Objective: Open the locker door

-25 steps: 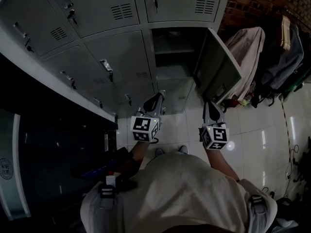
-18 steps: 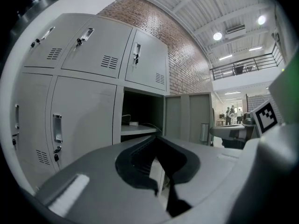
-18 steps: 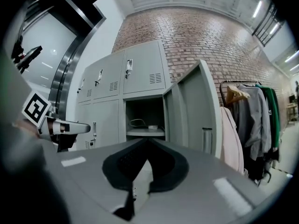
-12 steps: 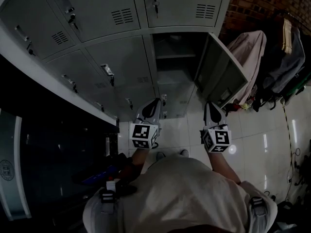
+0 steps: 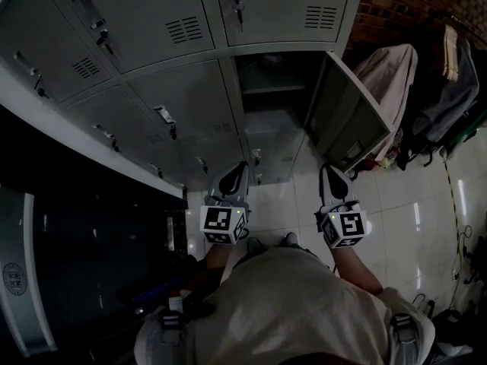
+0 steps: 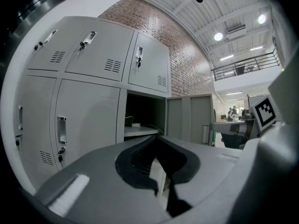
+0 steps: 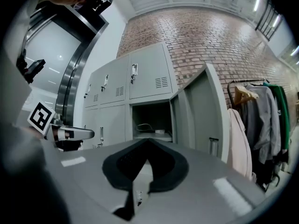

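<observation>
A red brick wall (image 7: 205, 36) stands over a glossy white tiled floor (image 5: 426, 204). Clothes (image 7: 259, 120) hang beside it. Round ceiling lights (image 6: 218, 36) shine above a railed balcony (image 6: 243, 68).

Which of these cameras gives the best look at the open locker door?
The right gripper view: the open locker door looms large and bright, swung out, inner face toward the camera. The head view shows it from above, dim and foreshortened. The left gripper view shows its inner face too, but smaller.
</observation>
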Action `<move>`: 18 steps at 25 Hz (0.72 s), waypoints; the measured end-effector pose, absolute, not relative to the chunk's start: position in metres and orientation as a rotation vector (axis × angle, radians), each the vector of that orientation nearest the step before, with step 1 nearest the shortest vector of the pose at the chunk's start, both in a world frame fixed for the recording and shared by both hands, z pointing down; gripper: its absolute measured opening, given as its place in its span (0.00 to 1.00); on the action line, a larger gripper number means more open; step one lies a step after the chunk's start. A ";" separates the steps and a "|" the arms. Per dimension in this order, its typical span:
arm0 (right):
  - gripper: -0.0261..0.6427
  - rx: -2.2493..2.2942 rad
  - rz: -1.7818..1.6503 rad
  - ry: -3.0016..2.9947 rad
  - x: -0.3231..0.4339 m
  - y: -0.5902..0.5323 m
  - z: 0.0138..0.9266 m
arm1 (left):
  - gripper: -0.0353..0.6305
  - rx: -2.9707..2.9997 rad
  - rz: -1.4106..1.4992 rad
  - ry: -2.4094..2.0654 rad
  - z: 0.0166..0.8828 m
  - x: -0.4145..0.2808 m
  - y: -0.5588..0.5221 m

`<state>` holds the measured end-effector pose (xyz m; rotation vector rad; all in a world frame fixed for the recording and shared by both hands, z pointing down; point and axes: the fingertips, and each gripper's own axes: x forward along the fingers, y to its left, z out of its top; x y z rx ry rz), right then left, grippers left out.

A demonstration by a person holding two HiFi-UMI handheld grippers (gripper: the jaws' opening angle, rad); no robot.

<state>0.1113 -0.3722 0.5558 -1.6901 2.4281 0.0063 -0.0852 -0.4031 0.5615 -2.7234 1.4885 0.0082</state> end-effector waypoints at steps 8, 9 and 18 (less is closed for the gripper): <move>0.04 -1.755 0.032 2.415 0.094 -0.353 0.570 | 0.14 -2.743 -0.031 1.433 0.595 -0.109 -0.385; 0.04 -1.767 0.006 2.421 0.090 -0.352 0.577 | 0.14 -2.743 -0.039 1.419 0.603 -0.112 -0.386; 0.04 -1.621 -0.003 2.432 0.063 -0.303 0.556 | 0.14 -2.677 -0.046 1.483 0.575 -0.139 -0.326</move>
